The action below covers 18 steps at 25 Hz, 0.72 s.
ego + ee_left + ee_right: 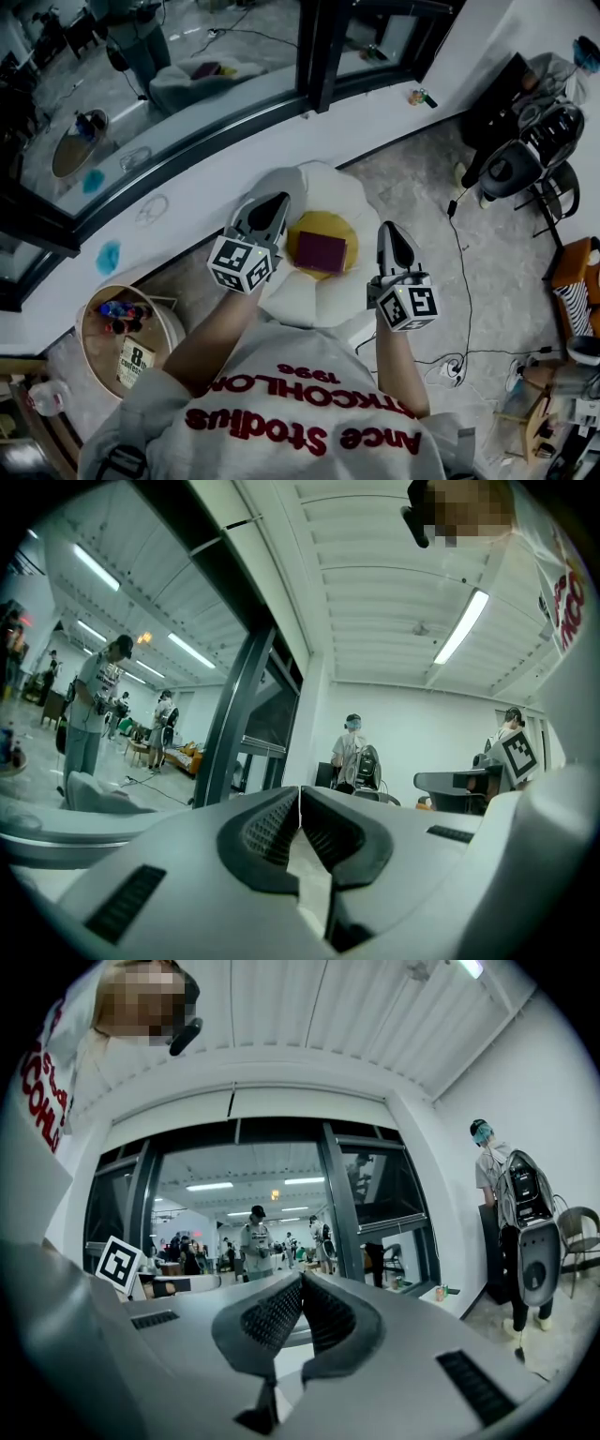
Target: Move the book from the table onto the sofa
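Maroon for the book (322, 251), head view: flat on a yellow cushion (323, 223) atop the white sofa (309, 183), between left gripper (274, 204) and right gripper (394, 234), touched by neither. Looks thin, stiff-covered and light, probably a little slick; best pinched at a free edge. Left gripper view: clenched, jaws meeting, nothing between. Right gripper view: likewise pressed together, empty; no book in sight
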Motion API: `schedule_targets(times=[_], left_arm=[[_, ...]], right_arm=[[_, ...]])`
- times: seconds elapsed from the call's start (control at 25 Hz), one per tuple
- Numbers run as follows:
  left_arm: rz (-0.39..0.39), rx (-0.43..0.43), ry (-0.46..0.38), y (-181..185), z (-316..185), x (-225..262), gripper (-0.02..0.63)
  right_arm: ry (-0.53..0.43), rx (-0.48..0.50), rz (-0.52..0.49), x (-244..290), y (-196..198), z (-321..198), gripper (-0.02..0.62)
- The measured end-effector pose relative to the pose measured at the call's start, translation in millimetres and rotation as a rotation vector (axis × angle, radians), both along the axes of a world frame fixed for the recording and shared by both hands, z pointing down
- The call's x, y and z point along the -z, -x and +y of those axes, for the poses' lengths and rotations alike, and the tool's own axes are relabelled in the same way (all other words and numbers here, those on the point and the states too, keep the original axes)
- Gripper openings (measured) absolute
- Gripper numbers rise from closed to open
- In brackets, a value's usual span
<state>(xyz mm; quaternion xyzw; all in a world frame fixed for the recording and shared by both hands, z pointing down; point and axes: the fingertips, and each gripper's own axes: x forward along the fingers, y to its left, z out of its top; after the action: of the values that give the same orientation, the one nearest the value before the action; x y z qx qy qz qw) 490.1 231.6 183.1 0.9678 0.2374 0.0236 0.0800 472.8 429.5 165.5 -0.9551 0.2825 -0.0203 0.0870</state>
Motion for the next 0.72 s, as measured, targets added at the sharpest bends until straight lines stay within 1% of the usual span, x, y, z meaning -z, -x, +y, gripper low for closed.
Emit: schedule_targets(times=[0.16,0.44,0.72], left_arm=[[0.010,-0.006,0.000,-1.3,1.9,3.0,0.021],[0.018,-0.016,-0.001,0.8,4.0,2.6,0.021],[0.018,-0.028,-0.007,-4.8,3.7,3.1,0.021]], right_arm=[[0.022,-0.003,0.003,-2.4,2.3,2.2,0.028],[0.011,-0.025,-0.007,-8.4,3.5,8.9,0.028],[0.038,-0.024,-0.005,-7.9,-1.9,7.7,0.028]])
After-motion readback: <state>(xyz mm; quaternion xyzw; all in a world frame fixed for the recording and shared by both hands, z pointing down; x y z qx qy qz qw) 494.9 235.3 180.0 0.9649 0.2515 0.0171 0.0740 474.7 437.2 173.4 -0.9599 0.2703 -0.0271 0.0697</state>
